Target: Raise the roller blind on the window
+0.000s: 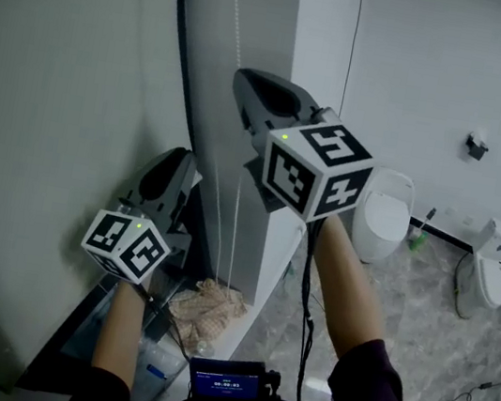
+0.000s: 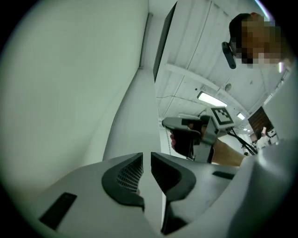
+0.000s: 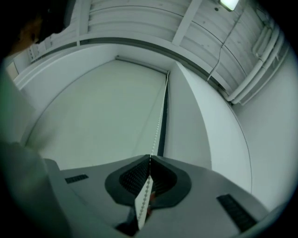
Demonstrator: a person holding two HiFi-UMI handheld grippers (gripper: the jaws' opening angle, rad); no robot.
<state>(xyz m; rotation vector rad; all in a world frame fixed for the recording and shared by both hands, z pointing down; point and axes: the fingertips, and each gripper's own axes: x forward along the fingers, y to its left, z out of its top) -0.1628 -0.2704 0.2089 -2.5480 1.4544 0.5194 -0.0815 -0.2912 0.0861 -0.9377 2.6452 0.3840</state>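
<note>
Because the thin white beaded chain (image 3: 160, 111) is what turns the roller, the right gripper (image 3: 150, 160) has its dark ridged jaws pressed together on that chain. From the pinch it climbs taut to the top corner of the pale grey-green fabric roller blind (image 3: 102, 107). In the head view this gripper sits high, close beside the dark vertical window frame (image 1: 182, 69), a sensible place from which to start a long downward pull. The left gripper (image 1: 179, 159) hangs lower and nearer the blind, beside the strands of the chain loop. In its own view the jaws are drawn almost together with only a thin slit between them, and nothing shows in that slit, so it holds nothing. Its place below the other reads as the second half of a hand-over-hand haul: it would have to part its jaws and take the chain before the right one lets go. The blind covers the window as far down as the head view shows, so the raising looks barely begun, if at all. Which strand of the loop lifts the fabric cannot be told from here. A crumpled beige cloth (image 1: 206, 309) lies on the ledge below, clear of both tools. The chain's strands hang down toward it and could catch there.
</note>
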